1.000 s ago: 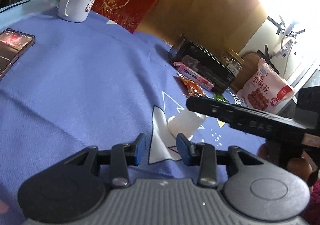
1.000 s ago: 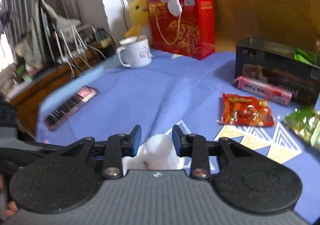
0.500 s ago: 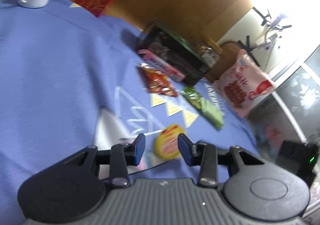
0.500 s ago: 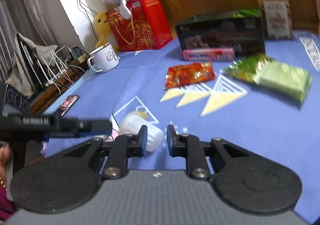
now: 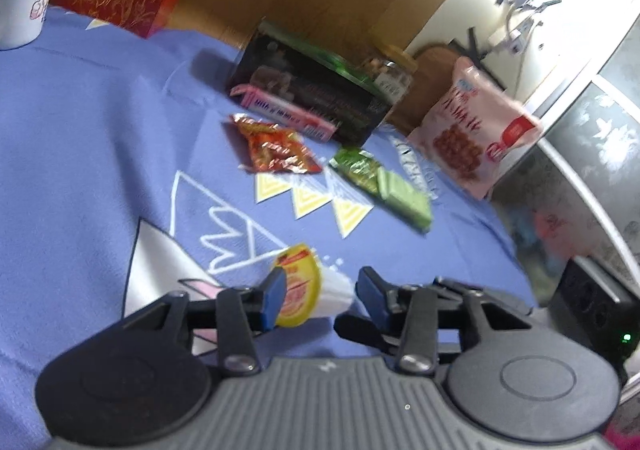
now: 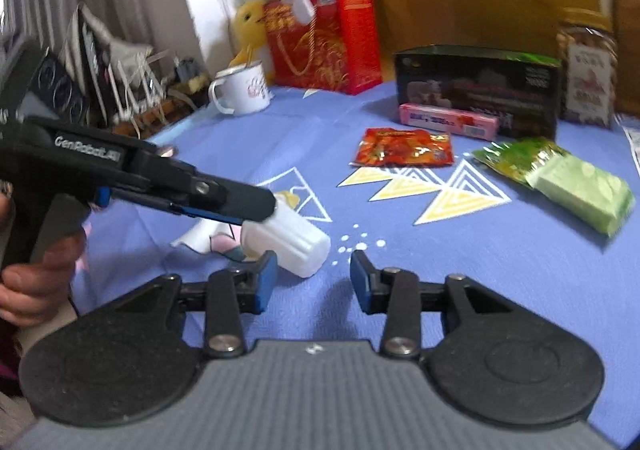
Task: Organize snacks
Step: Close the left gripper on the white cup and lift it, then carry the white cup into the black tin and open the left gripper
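Note:
A small white cup with a yellow foil lid (image 5: 304, 292) lies on its side on the blue cloth; it also shows in the right wrist view (image 6: 286, 240). My left gripper (image 5: 320, 296) is open with its fingers on either side of the cup. My right gripper (image 6: 312, 282) is open and empty, just right of the cup's base. A red snack packet (image 6: 402, 147), a pink bar (image 6: 448, 119), a green packet (image 6: 560, 175) and a black box (image 6: 476, 87) lie beyond.
A large pink snack bag (image 5: 476, 129) and a jar (image 6: 586, 67) stand at the right. A white mug (image 6: 240, 91), a red gift bag (image 6: 324, 39) and plush toys stand at the back left. The table edge runs along the right.
The left gripper has swung right and closed in around the cup. The right gripper has opened wider and drawn back from the cup.

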`<action>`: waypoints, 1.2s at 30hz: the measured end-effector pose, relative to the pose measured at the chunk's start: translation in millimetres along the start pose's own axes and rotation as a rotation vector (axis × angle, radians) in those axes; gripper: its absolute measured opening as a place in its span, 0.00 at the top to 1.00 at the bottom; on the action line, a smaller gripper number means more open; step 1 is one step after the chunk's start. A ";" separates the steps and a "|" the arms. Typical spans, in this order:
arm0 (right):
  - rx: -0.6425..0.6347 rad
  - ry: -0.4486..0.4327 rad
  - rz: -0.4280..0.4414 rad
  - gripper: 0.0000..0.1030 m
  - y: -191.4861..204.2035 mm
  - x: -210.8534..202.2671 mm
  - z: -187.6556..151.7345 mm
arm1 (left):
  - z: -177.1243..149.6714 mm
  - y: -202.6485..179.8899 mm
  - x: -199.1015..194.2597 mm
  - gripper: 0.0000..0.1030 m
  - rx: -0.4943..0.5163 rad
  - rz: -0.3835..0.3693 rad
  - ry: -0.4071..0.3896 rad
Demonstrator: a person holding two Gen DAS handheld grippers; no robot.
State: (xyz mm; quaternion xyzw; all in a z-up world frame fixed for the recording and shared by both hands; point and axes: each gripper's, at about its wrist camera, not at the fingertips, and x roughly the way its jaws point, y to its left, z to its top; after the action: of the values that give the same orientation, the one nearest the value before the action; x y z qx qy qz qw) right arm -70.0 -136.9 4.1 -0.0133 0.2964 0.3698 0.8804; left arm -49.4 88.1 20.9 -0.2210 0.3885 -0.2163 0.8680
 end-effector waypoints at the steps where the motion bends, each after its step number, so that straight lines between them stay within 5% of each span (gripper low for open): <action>1: -0.029 0.010 -0.004 0.58 1.9 4.5 1.4 | 0.0 3.3 1.9 0.73 -0.012 0.004 0.010; 9: -0.162 0.029 0.009 0.55 11.0 26.7 6.6 | 3.0 15.9 2.8 0.72 -0.044 -0.017 0.018; 15: -0.138 -0.028 -0.031 0.59 5.5 13.7 12.6 | 25.3 7.0 6.3 0.72 -0.039 -0.069 0.014; 28: -0.101 -0.151 -0.222 0.60 -68.7 3.3 80.9 | 130.4 -48.6 75.1 0.72 0.091 -0.140 -0.050; 36: -0.141 -0.151 -0.252 0.59 -125.7 41.3 135.7 | 190.0 -47.0 118.7 0.72 0.098 -0.098 -0.113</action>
State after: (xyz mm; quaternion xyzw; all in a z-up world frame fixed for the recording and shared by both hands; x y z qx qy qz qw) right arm 105.1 -168.6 69.4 -0.0844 0.1986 0.2763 0.9365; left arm 159.1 26.1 92.3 -0.2087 0.3164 -0.2645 0.8868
